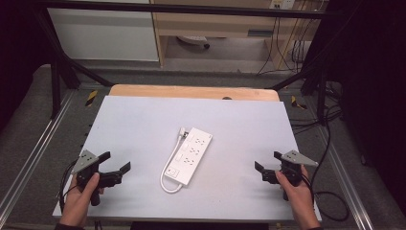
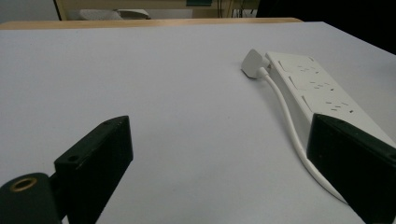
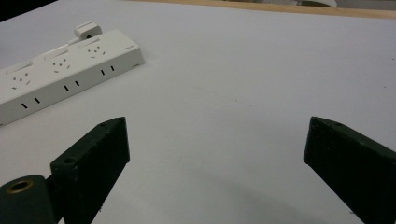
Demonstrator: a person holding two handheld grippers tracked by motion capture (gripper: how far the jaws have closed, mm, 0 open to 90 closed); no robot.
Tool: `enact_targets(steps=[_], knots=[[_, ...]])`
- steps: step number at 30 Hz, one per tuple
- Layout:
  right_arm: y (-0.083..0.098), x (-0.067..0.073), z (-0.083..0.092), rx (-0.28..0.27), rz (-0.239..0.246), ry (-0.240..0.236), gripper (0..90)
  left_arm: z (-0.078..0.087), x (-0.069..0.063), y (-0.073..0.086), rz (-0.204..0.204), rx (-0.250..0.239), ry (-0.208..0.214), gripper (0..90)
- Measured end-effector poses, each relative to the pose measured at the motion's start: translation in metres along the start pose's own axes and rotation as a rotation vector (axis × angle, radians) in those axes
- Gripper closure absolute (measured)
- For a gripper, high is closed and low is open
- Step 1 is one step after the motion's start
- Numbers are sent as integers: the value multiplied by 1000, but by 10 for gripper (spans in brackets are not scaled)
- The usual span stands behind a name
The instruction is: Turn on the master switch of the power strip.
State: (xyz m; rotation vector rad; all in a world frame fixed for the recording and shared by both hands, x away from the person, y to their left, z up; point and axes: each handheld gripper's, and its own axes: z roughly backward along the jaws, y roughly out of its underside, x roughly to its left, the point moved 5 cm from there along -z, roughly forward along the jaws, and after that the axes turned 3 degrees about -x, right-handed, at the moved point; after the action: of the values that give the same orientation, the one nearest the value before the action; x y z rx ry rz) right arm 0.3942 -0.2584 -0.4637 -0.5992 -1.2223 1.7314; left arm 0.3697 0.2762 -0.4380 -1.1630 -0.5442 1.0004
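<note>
Two pairs of black jaws stand wide apart with nothing between them, one at each near corner of the table. The left gripper, held in the person's left hand, hovers low over the white tabletop and looks out across it toward the middle. The right gripper, in the right hand, does the same from the other side. Neither touches anything.

Well apart from both, in the middle of the table, lies a white power strip, flat, sockets up, running at a slant from the near left to the far right. Its white cable leaves the near end in a loop, runs back along the strip's left side, and ends in a plug lying loose on the table just beside the far end.

From where I stand, the trouble ahead is mostly in that cable. It looks thin, round and smooth, and it lies flat on the surface, so jaws coming down on it could skid off or pinch only the tabletop. If one gripper pulls the plug while the strip is not held, I would expect the light strip to slide or swing round rather than stay put. The strip itself looks broad, so a grip across its width may not seat, and its slick sides could let it slip out. The loop could also catch on a jaw.
</note>
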Motion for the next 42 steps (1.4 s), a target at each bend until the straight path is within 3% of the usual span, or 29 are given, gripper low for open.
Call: enact_targets(steps=[4, 11, 22, 29, 42], knots=[[-1, 2, 1, 0, 0, -6, 64, 0, 1, 0, -19, 3, -8, 67], [-5, 8, 0, 0, -20, -23, 35, 1, 6, 1, -6, 0, -13, 66], [-24, 32, 2, -48, 4, -64, 29, 0, 5, 2, -10, 13, -11, 66], [-34, 46, 1, -50, 6, -89, 33, -1, 4, 3, -7, 18, -7, 65], [-48, 54, -3, -60, -17, -97, 45, -1, 4, 4, -16, 27, -8, 63]])
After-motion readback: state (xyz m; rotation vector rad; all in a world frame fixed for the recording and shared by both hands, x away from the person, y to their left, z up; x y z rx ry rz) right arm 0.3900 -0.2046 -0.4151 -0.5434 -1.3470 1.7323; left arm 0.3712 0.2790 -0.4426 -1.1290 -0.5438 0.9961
